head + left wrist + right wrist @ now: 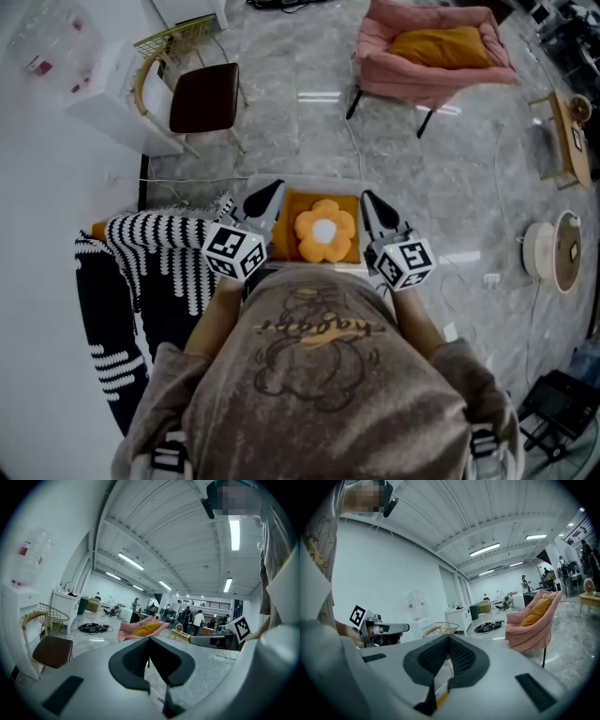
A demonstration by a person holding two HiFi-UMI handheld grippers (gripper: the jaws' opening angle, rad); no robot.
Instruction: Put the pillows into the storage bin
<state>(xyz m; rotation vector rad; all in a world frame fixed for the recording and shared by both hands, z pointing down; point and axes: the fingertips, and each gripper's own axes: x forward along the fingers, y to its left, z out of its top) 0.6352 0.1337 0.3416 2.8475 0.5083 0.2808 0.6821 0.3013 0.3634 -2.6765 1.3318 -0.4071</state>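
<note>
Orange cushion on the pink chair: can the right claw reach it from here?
Probably not. The right claw, shut, is over the storage bin close to the person, and the orange cushion lies on the pink chair across the floor. Nothing blocks the way; the person must walk there.

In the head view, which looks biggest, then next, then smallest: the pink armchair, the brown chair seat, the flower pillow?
1. The pink armchair, clearly largest.
2 and 3. The brown chair seat and the flower pillow look about alike; the pillow is nearer the camera, so no ranking.
</note>
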